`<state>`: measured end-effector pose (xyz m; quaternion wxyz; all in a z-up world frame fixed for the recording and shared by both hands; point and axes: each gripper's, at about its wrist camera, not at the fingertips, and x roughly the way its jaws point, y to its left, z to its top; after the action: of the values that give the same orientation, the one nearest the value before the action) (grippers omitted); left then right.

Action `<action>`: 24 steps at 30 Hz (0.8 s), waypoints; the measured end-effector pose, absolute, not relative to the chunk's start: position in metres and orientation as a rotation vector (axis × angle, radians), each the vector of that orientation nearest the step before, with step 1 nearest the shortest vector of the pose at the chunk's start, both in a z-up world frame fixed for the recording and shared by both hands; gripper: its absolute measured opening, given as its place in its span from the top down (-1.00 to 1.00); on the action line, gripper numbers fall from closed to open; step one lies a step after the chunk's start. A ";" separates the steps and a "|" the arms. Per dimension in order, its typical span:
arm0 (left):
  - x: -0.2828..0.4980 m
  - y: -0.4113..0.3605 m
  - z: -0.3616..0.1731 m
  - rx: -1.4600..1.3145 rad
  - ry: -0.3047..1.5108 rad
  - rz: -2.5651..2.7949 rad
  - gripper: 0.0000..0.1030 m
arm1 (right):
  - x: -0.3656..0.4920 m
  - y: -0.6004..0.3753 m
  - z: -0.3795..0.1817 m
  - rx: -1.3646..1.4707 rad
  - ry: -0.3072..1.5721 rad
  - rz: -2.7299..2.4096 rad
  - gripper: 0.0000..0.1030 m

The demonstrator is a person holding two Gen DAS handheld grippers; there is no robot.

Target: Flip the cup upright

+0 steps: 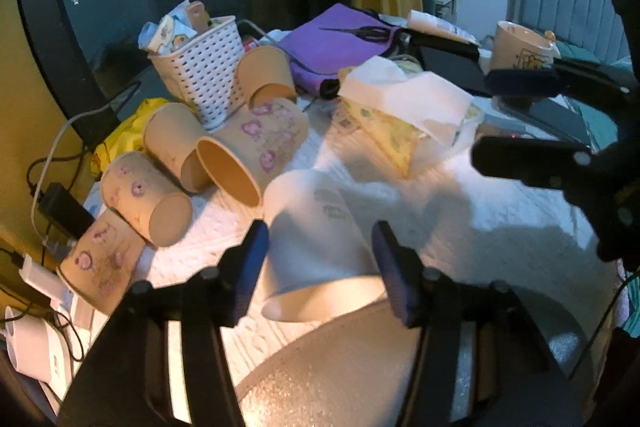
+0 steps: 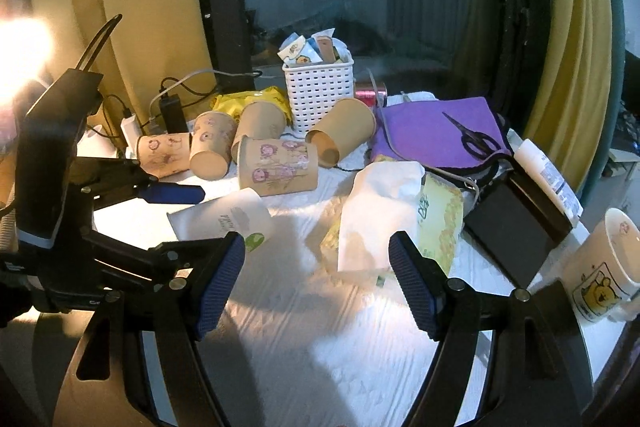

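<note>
A white paper cup (image 1: pixel 316 247) lies on its side on the white cloth, mouth toward my left camera. My left gripper (image 1: pixel 320 267) is open with a finger on either side of the cup, not pressing it. The cup also shows in the right wrist view (image 2: pixel 224 219), with the left gripper (image 2: pixel 192 215) around it. My right gripper (image 2: pixel 316 279) is open and empty above the cloth, in front of a tissue pack (image 2: pixel 392 219). It appears at the right edge of the left wrist view (image 1: pixel 516 115).
Several tan paper cups (image 1: pixel 248 155) lie tipped over behind the white cup, next to a white basket (image 1: pixel 200 75). A purple pouch with scissors (image 2: pixel 472 139), a black box (image 2: pixel 516 227) and a mug (image 2: pixel 604 267) stand to the right. Chargers and cables (image 1: pixel 56 207) lie at left.
</note>
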<state>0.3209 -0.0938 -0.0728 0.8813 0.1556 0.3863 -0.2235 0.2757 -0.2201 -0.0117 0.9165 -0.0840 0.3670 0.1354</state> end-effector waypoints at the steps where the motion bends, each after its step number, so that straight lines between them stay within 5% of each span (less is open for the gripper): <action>1: 0.321 -0.093 -0.073 0.317 0.807 -0.461 -0.07 | 0.273 -0.220 -0.011 -0.173 0.755 0.279 -0.50; 11: 0.341 -0.093 -0.090 0.257 0.908 -0.421 -0.28 | 0.266 -0.229 -0.012 -0.153 0.760 0.269 -0.50; 24: 0.334 -0.084 -0.083 0.161 0.953 -0.512 -0.24 | 0.274 -0.234 -0.019 -0.140 0.774 0.276 -0.50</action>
<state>0.3340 -0.0844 -0.0826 0.8541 0.0763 0.4533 -0.2432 0.2742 -0.2340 -0.0189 0.9144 -0.0678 0.3758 0.1342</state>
